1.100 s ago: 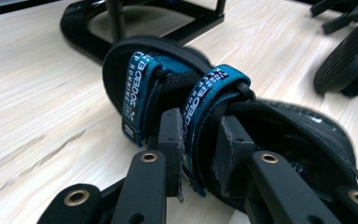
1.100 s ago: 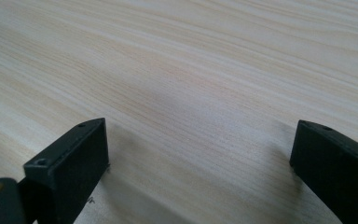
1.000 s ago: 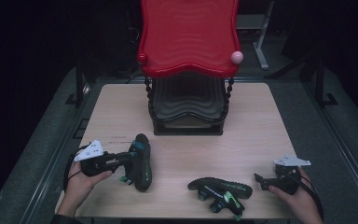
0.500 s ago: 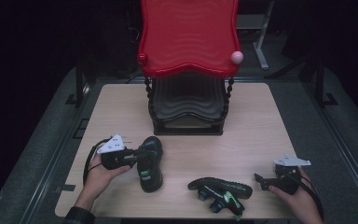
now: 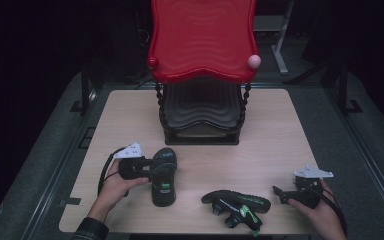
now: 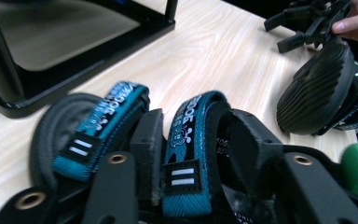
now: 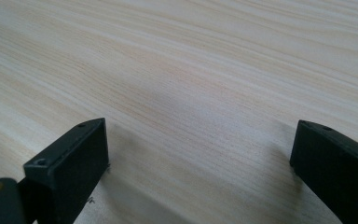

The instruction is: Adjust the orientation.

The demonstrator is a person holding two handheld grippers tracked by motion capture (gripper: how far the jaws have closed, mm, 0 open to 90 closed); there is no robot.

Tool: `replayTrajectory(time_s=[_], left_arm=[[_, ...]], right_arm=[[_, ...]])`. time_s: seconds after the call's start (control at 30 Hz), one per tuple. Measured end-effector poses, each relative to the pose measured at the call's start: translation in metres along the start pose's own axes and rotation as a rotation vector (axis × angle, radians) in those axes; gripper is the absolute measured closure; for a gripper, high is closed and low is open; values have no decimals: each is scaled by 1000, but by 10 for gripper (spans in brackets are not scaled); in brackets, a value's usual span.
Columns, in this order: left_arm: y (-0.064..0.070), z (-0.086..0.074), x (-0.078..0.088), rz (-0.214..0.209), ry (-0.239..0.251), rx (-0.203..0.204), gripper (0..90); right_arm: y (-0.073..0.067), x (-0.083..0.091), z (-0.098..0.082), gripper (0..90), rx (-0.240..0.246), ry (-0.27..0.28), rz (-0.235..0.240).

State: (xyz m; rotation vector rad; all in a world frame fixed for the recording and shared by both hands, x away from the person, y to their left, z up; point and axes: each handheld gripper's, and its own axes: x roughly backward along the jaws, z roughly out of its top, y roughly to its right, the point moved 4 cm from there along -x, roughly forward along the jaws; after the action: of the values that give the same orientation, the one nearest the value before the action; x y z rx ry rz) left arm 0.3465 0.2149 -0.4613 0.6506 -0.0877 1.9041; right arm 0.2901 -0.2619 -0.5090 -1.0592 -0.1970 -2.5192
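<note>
A pale wooden table [image 5: 290, 125] stands on grey floor [image 5: 40, 165] in a dark room

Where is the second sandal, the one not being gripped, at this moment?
In the high view, the loose sandal lies on its side near the table's front edge, right of centre, between the gripped sandal and the right tongs.

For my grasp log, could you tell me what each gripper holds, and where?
The left gripper clamps the upright sandal by a teal strap. The right gripper holds nothing.
</note>
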Motion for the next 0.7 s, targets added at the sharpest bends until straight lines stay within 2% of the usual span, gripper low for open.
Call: replayTrajectory(time_s=[0.1,0.2,0.3,0.7], left_arm=[[-2,-6,-5,-9,-14,8,534],[-3,-4,-3,-29,31,7,595],[-5,-4,-1,-26,37,-6,650],[-3,-2,3,-30,59,-24,676]], right_arm=[[0,0,0,34,-3,-2,0],[0,-1,1,32,-2,-2,-2],[0,-1,1,32,-1,-2,-2],[0,-1,1,32,0,-2,0]])
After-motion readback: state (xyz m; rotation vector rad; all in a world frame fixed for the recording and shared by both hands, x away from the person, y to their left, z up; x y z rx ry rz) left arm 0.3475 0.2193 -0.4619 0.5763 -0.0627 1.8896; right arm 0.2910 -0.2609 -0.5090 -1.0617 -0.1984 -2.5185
